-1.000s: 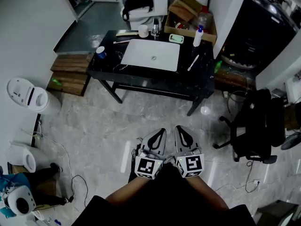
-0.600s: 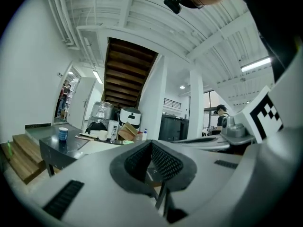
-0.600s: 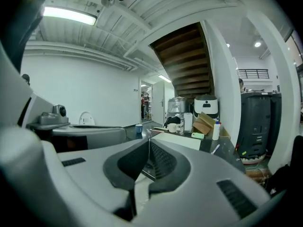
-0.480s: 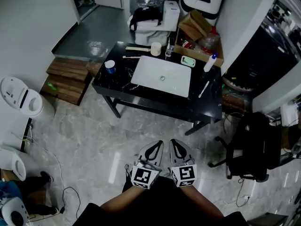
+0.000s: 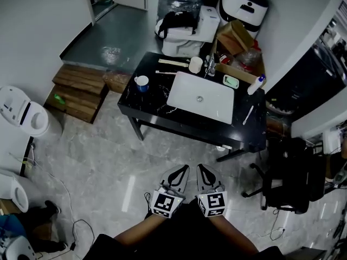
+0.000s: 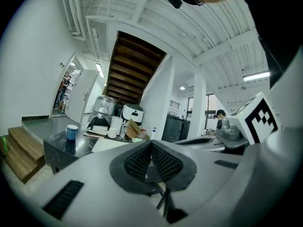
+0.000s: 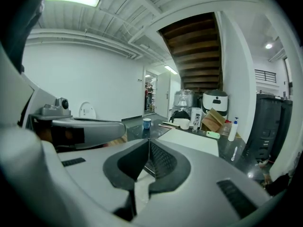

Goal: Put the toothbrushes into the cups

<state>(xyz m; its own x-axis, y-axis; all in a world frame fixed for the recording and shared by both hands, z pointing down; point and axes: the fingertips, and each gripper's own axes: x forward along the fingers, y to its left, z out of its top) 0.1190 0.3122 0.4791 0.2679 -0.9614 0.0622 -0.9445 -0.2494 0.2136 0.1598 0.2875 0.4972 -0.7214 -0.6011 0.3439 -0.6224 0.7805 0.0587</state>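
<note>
Left gripper (image 5: 179, 176) jaws together, empty; right gripper (image 5: 204, 176) just beside it, jaws also together, empty. Both are over the floor, well apart from the black surface (image 5: 145, 105). Their cubes show black-and-white square markers. On the surface: blue cup (image 5: 141, 83), white cup (image 5: 195, 65), white basin (image 5: 214, 104), green dish (image 5: 231, 81), white toothbrush (image 5: 248, 114) lying flat just right of the basin, bottle (image 5: 256, 85) with its label too small to read.
</note>
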